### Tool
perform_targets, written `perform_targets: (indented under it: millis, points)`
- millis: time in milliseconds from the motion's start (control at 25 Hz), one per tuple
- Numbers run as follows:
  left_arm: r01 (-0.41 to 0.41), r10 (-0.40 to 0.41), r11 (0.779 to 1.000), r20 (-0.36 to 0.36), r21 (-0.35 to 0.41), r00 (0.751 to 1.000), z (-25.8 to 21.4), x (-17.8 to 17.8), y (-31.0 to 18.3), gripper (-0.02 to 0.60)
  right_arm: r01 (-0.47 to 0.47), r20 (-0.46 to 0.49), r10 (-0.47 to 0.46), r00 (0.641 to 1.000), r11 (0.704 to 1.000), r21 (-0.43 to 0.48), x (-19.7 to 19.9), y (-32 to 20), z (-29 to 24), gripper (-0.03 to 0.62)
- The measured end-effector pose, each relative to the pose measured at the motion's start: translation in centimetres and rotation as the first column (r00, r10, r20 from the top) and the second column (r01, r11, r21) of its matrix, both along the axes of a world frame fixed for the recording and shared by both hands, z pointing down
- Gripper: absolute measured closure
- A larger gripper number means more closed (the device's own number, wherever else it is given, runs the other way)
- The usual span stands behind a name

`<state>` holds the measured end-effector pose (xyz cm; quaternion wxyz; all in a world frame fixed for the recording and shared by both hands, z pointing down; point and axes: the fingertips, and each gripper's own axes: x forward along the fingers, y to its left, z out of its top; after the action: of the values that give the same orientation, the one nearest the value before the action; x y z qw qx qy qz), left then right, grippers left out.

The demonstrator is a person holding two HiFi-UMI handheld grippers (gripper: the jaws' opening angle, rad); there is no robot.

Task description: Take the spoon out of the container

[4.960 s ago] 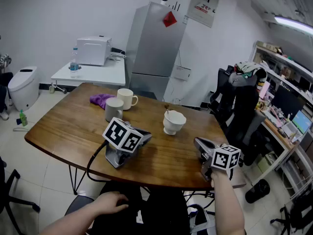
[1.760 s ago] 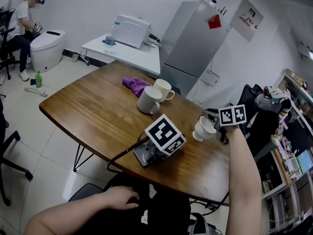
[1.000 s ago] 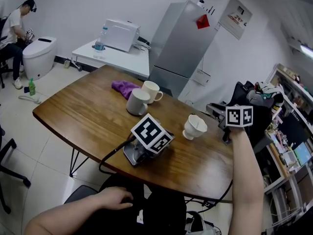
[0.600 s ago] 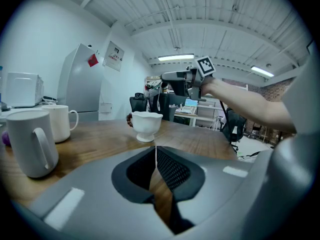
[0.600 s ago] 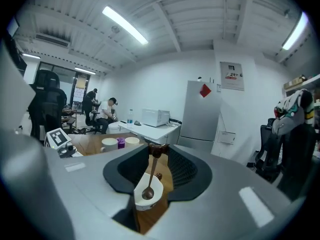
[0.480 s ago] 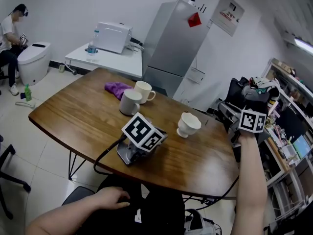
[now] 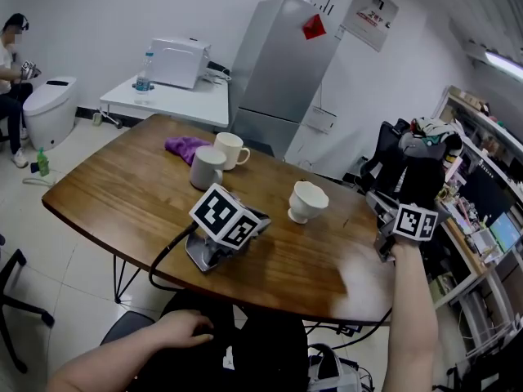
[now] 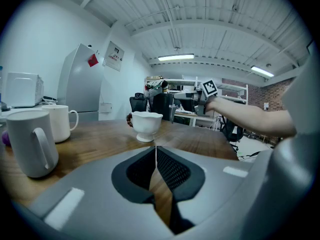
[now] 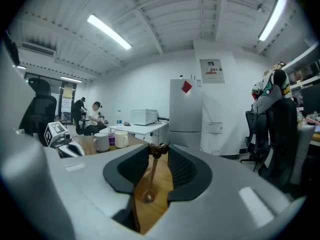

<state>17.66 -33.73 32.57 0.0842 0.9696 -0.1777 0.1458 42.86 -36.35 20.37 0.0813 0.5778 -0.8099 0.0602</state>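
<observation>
A white footed cup [image 7: 308, 200] stands on the wooden table [image 7: 122, 202], right of its middle; in the left gripper view the cup [image 8: 146, 125] shows nothing sticking out. My right gripper [image 7: 382, 219] hovers over the table's right end, apart from the cup. In the right gripper view its jaws [image 9: 159, 152] are shut on the top end of a small brown wooden spoon [image 9: 150, 179], whose bowl hangs toward the camera. My left gripper [image 7: 260, 219] lies on the table left of the cup, jaws [image 8: 156, 150] shut and empty, with no hand on it.
A grey mug [image 7: 206, 168], a white mug [image 7: 230, 149] and a purple cloth [image 7: 186, 146] sit at the table's far side. Behind stand a grey fridge [image 7: 278, 72] and a white side table [image 7: 167, 104]. A black chair [image 7: 409, 170] is close on the right. A person [image 7: 10, 72] sits far left.
My right gripper has swung from above and beside the cup out to the right and down toward the table's right end. The left gripper stays put on the table.
</observation>
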Motion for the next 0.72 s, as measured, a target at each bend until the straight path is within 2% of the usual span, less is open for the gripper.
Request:
perform_targets:
  millis: [280, 520, 720]
  points:
    - [-0.001, 0.001, 1.000, -0.001, -0.001, 1.000, -0.2, 0.0, 0.1, 0.569, -0.052, 0.040, 0.048, 0.998, 0.993, 0.103, 1.0, -0.8, 2.0, 0.473]
    - [-0.001, 0.001, 1.000, 0.001, 0.000, 1.000, -0.1, 0.0, 0.0, 0.569, -0.052, -0.015, 0.053, 0.998, 0.995, 0.080, 1.8, 0.5, 4.4, 0.473]
    - [0.000, 0.000, 1.000, 0.000, -0.001, 1.000, -0.1, -0.1, 0.0, 0.569, -0.086, -0.001, 0.086, 0.996, 0.995, 0.055, 3.2, 1.8, 4.8, 0.473]
